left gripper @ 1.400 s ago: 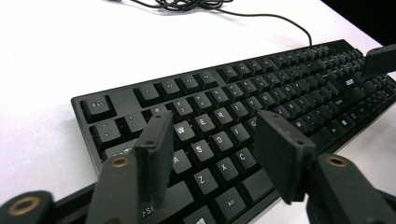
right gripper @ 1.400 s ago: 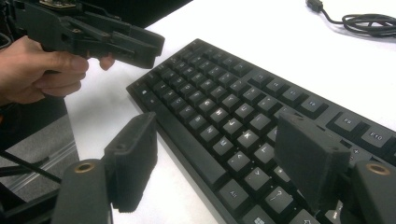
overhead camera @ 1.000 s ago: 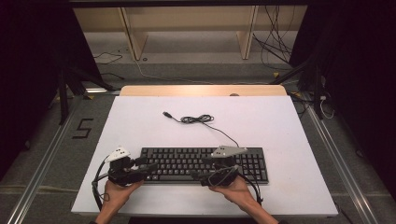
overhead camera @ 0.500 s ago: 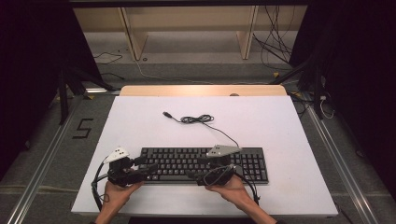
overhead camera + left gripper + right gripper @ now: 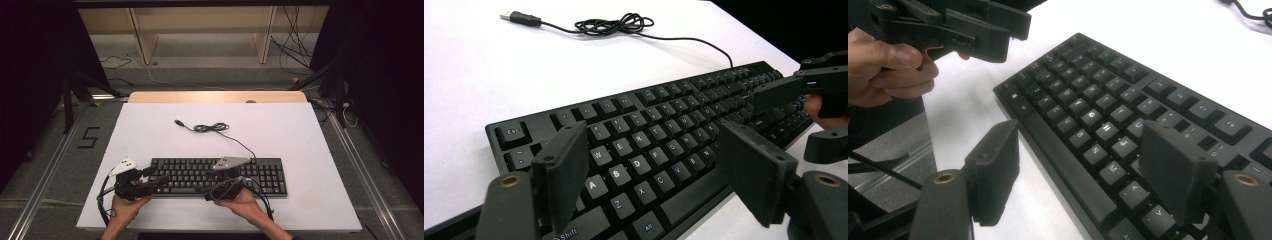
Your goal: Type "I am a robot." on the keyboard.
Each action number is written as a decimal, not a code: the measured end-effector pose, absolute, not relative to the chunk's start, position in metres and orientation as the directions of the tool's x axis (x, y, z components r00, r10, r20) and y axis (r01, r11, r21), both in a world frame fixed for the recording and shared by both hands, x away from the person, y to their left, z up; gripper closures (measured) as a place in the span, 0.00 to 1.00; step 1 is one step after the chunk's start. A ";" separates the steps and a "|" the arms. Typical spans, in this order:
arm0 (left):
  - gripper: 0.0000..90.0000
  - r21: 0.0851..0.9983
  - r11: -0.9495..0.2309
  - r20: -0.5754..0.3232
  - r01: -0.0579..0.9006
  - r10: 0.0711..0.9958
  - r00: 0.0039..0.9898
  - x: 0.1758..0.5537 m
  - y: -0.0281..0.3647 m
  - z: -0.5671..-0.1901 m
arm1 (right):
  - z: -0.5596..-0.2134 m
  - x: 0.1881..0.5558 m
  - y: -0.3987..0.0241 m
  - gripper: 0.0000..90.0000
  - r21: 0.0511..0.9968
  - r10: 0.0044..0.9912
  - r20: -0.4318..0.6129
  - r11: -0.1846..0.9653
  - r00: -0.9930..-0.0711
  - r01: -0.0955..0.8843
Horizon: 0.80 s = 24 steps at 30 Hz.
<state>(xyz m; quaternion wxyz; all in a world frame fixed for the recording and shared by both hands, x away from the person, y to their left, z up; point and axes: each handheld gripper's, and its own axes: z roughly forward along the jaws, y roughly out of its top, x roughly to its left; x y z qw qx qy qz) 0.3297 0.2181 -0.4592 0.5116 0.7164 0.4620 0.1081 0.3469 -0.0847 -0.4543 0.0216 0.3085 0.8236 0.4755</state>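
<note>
Black keyboard (image 5: 220, 176) lies flat along the white table's near edge.

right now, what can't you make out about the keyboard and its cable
- Keyboard, high view: key letters too small; the near edge is hidden under the left gripper and right gripper.
- Keyboard, left gripper view: its near left corner is cut off by the bottom edge.
- Cable, right gripper view: cut off at the top edge.

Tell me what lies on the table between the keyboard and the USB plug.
Bare white table, apart from the keyboard's own black cable, bunched in a loose coil beside the plug. The high view shows this.
</note>
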 end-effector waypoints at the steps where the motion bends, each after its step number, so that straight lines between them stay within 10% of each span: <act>1: 0.32 0.835 -0.049 -0.316 0.549 0.773 0.550 0.330 0.218 -0.459 | -0.454 0.347 -0.084 0.38 0.797 0.527 0.256 0.360 -0.810 0.486; 24: 0.32 0.848 -0.037 -0.312 0.529 0.772 0.554 0.328 0.219 -0.457 | -0.465 0.346 -0.069 0.92 0.753 0.511 0.224 0.450 -0.830 0.481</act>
